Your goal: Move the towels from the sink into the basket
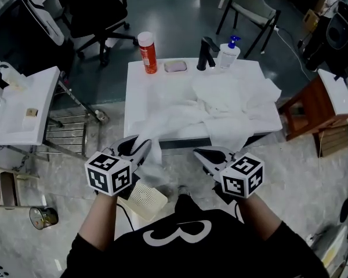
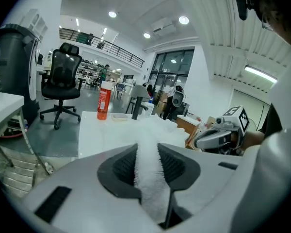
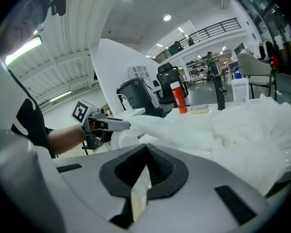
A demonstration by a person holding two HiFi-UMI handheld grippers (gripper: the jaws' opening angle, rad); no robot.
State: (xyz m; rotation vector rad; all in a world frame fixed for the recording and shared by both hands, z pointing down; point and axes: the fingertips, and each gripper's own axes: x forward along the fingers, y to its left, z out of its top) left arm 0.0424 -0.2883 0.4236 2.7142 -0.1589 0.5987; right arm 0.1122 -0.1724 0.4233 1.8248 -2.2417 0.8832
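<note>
The left gripper (image 1: 142, 146) (image 2: 148, 148) is clamped on a white towel (image 1: 162, 123) (image 2: 148, 178); a strip of the terry cloth runs up between its ribbed pads (image 2: 122, 165). From there the towel stretches in a long fold back over the front edge of the sink (image 1: 140, 91). The right gripper (image 1: 199, 153) (image 3: 145, 147) is just beside the left, in front of the sink. Its jaw tips are pressed together with nothing pinched between them.

The rest of the towels (image 1: 235, 103) (image 3: 242, 125) lie heaped in the white sink, spilling over its right and front rim. Below the left gripper, on the tiled floor, stands the cream perforated basket (image 1: 148, 199), partly hidden by the gripper and the person's arm. A loose end of cloth hangs just above it.

Along the back of the sink stand an orange-red bottle (image 1: 147, 52), a soap dish (image 1: 175, 66), a black faucet (image 1: 206, 52) and a pump bottle (image 1: 228, 53). A second white sink (image 1: 23, 106) stands to the left and a wooden stool (image 1: 307, 109) to the right.
</note>
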